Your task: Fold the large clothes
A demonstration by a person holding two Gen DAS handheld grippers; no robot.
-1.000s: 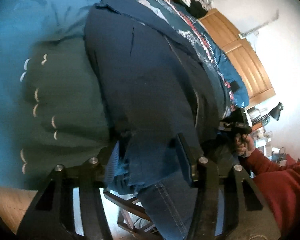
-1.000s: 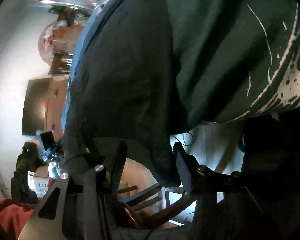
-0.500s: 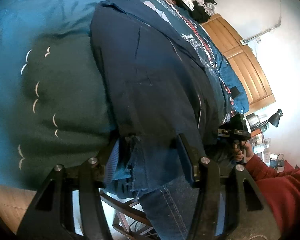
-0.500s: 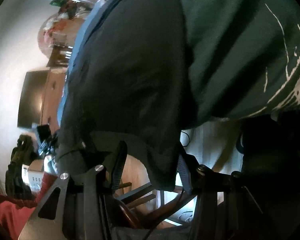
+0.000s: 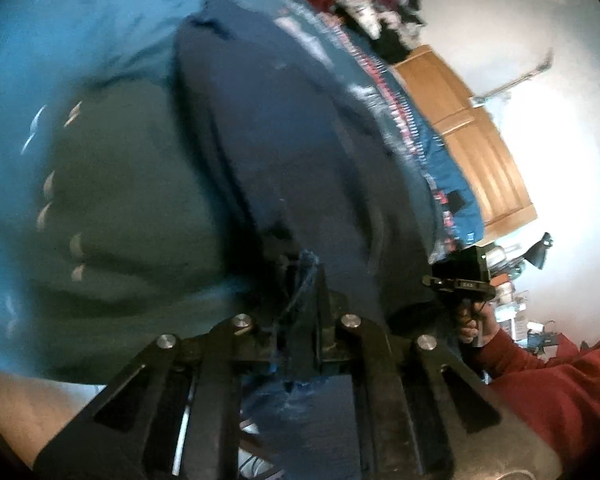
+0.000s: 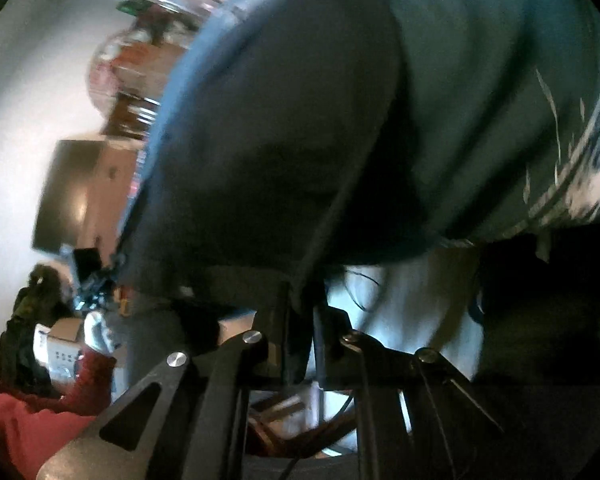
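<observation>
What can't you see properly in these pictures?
- Left wrist view: the left tool grips the dark blue garment; the cloth hides its tips.
- Right wrist view: the garment's far end runs off the top edge.
- Both views: motion blur smears the bedcover pattern.

The left gripper [image 5: 300,280] is black, with two flat linkage arms on each side that carry round silver screw heads at their joints and long slots cut through them. The right gripper [image 6: 302,300] is of the same build: black fingers, silver screws, triangular cut-outs in the outer arms, and a thin dark cable running down beside the linkage. The person wears a red sleeve [image 5: 548,392], thick and soft-looking, reaching to the wrist of the hand [image 5: 474,322].
</observation>
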